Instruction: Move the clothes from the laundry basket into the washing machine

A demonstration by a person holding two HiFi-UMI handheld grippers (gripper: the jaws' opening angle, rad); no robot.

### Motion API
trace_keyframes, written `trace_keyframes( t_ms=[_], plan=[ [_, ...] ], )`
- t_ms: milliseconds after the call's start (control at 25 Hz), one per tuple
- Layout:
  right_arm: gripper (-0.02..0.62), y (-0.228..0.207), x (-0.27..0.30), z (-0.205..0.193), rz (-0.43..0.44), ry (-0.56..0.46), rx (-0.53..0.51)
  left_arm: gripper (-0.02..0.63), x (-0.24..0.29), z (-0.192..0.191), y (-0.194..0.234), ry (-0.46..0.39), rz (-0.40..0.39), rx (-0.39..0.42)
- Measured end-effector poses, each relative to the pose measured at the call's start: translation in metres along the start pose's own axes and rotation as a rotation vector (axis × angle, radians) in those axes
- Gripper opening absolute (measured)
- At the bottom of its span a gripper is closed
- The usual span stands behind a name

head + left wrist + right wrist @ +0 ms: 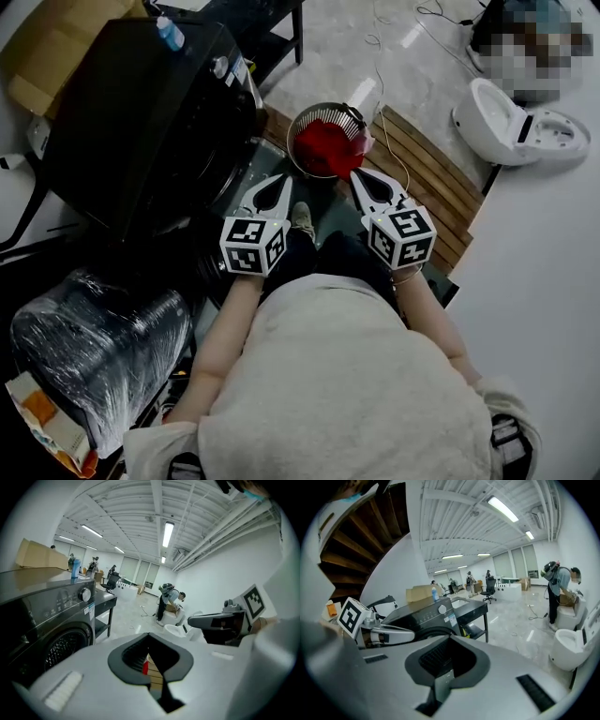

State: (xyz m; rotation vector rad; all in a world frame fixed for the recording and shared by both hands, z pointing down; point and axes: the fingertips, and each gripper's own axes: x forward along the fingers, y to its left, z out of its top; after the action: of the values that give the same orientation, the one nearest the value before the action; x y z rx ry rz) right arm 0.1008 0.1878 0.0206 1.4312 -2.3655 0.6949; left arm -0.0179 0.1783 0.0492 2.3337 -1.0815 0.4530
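Clothes (326, 148), bright red, fill the basket (323, 109); left tongs (284, 178) and right tongs (359, 174) pressed together.

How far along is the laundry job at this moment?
Done: nothing that shows; the red clothes lie in the laundry basket. In hand: nothing; the left claw and the right claw are both shut and empty, pointing toward the basket. Left: grasp the clothes and carry them to the washing machine.

Red clothes (326, 150); black washing machine (141, 122).
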Motion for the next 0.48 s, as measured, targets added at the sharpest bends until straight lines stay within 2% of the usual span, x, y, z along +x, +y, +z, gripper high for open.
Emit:
trace_keyframes(
  t_ms=[240, 480],
  plan=[
    [0.009, -0.024, 0.036, 0.003, -0.009, 0.067, -0.005, 0.009, 0.032, 0.004, 0.029, 0.046, -0.006, -0.039],
    [0.009, -0.046, 0.078, -0.005, 0.036, 0.143, -0.039, 0.009, 0.069, -0.001, 0.049, 0.095, -0.003, -0.048]
  ],
)
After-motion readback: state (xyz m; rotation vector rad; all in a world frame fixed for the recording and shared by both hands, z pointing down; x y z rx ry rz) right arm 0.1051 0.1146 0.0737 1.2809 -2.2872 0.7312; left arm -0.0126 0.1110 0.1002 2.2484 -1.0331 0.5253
